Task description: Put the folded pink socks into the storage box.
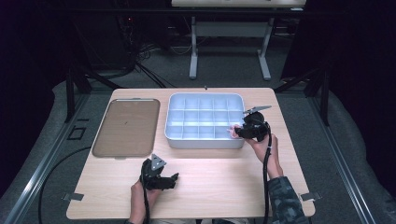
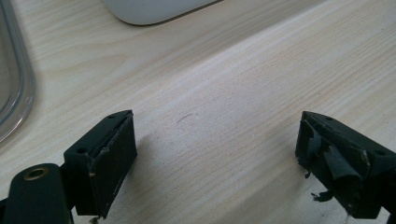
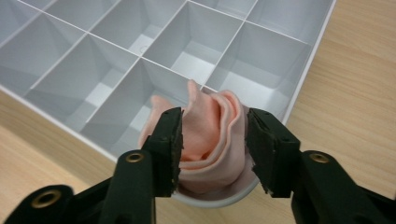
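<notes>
From above, your right claw [image 1: 239, 130] sits at the near right corner of the white divided tray [image 1: 204, 140], your left claw [image 1: 161, 179] over bare bench [image 1: 219, 182]. Your left gripper view shows its jaws spread wide, empty. Your right gripper view shows jaws clamping a folded pink cloth [image 3: 212, 135] over the tray's corner compartment.

overhead view; two close gripper views

text: none legible | labels: none | brands: none | numbers: none | signs: none
</notes>
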